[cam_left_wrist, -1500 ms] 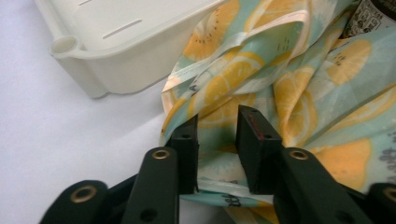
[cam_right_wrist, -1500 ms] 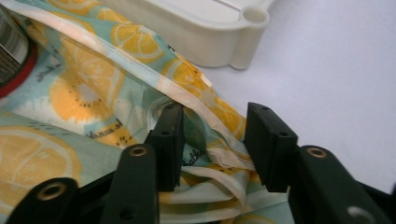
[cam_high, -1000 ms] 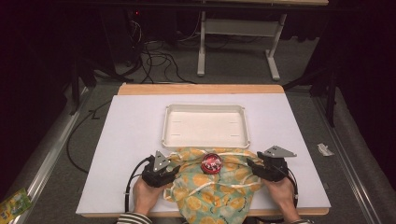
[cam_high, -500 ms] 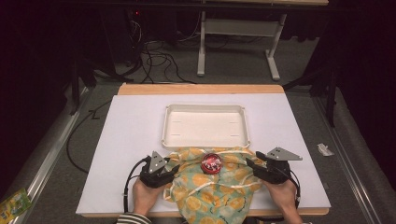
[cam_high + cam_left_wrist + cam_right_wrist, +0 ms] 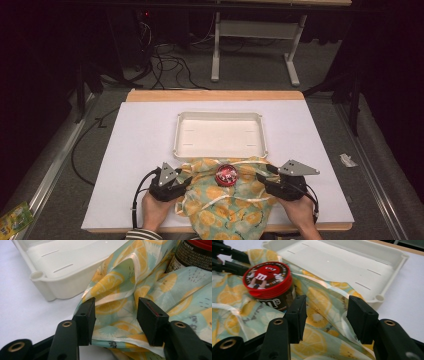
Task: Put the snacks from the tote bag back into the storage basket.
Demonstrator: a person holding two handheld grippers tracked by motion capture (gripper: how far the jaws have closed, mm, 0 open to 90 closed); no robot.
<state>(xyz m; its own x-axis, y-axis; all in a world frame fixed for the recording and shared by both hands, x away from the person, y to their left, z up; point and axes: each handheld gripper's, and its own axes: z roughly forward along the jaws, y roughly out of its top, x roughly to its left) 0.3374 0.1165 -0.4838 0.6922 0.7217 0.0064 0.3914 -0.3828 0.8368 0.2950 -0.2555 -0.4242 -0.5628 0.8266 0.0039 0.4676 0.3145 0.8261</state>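
A lemon-print cloth bag (image 5: 227, 202) lies at the table's near edge, its mouth against the white tray (image 5: 220, 150). A dark candy jar with a red lid (image 5: 226, 174) stands in the bag's mouth. My left gripper (image 5: 186, 177) is open at the bag's left corner, with a raised fold of the cloth (image 5: 115, 302) between its jaws. My right gripper (image 5: 260, 178) is open at the bag's right corner, its jaws straddling the cloth (image 5: 322, 312) just right of the jar (image 5: 268, 285).
The empty white tray (image 5: 387, 272) sits mid-table just beyond the bag. White cords (image 5: 220, 202) cross the bag. The white table sheet (image 5: 140, 145) spreads on both sides. Cables and a desk frame (image 5: 250, 50) stand on the floor beyond.
Both grippers have edged inward onto the bag's corners. The bag and jar have stayed in place.
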